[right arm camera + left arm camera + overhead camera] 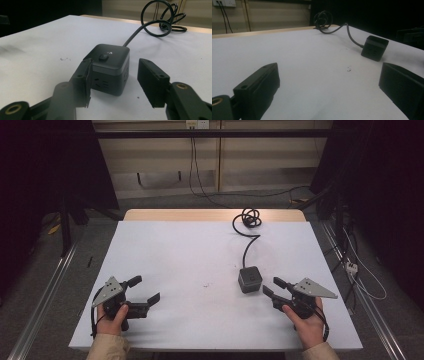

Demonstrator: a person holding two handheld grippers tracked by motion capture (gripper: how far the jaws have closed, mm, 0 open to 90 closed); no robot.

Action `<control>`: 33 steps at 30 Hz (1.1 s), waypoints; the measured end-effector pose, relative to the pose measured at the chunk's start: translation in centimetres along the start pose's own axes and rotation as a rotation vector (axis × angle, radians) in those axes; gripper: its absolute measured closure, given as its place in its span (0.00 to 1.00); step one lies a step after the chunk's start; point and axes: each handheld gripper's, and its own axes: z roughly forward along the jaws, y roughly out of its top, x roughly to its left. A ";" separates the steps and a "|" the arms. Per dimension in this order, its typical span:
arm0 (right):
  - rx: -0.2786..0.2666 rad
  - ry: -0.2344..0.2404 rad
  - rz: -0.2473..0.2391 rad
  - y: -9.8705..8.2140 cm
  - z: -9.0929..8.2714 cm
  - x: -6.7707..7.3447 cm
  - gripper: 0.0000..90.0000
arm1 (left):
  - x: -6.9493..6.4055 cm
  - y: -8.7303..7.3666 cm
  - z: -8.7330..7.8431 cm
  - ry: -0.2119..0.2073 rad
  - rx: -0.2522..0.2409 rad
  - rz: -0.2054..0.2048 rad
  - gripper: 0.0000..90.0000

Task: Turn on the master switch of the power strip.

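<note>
Hand-held gripper gapes before socket cube.

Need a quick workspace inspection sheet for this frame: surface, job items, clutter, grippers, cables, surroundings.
Surface: white table, a few small dark specks near centre.
Job's things: black socket cube, upright, button on top.
Clutter: nothing seen.
Grippers: left hand-held gripper open, holding nothing; right hand-held gripper open, jaws just short of the cube, not touching.
Cables: cube's cord runs to a coil at the far edge.
Surroundings: dark curtains, wall outlet, floor rails.
</note>
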 end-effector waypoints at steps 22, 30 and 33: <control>0.008 0.043 0.037 0.9 0.7 -0.1 0.81 | 0.0 0.0 0.1 -0.006 0.008 0.010 0.03; 0.011 0.055 0.032 1.1 1.1 0.0 0.88 | 0.0 0.0 0.1 -0.006 0.011 0.009 0.03; 0.011 0.055 0.028 1.2 1.2 0.0 0.90 | 0.0 0.0 0.1 -0.006 0.009 0.010 0.03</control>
